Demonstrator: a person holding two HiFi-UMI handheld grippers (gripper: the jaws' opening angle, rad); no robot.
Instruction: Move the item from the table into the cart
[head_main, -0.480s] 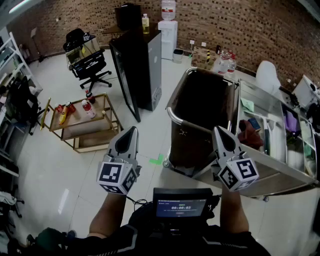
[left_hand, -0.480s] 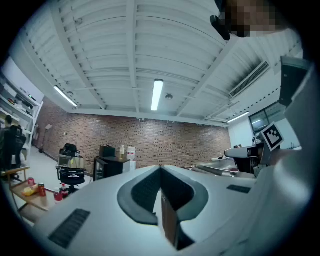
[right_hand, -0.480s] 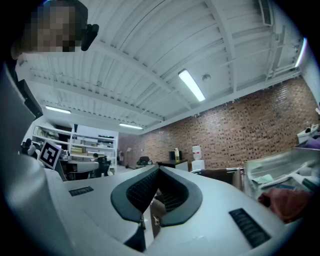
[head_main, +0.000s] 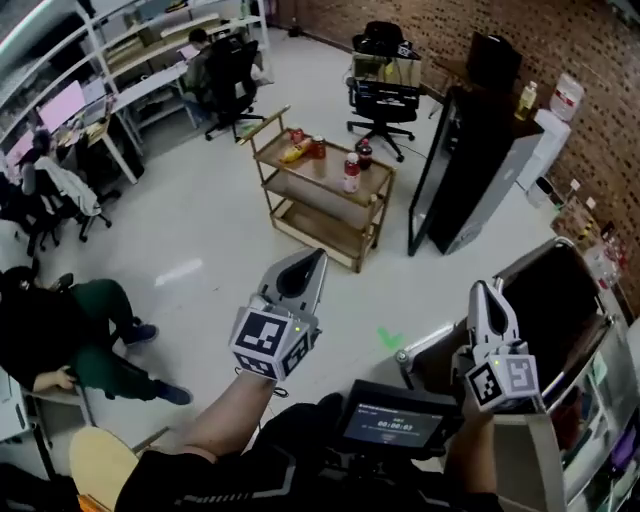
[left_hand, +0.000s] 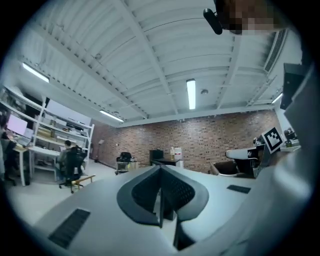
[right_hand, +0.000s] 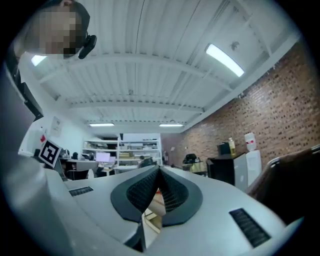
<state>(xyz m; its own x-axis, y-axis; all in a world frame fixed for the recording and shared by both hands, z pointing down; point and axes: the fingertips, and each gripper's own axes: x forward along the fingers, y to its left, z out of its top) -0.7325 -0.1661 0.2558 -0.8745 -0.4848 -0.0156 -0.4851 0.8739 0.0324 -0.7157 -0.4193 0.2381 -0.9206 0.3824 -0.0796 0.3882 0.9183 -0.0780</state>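
While the steel cart (head_main: 550, 300) sits near right, nothing can be made out in its dark bin. Both tools are nearby: left tool (head_main: 303, 265) and right tool (head_main: 483, 297) clenched, empty, held level. Farther off, a wooden bench (head_main: 322, 172) carries two bottles (head_main: 352, 172) and a yellow item (head_main: 293, 153). Black cabinet (head_main: 470, 150) stands right of it.

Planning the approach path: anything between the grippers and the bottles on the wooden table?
Nothing visible does. Only bare floor lies between the left gripper, the right gripper and the wooden table holding the bottles. The black cabinet stands right of the table, off that line.
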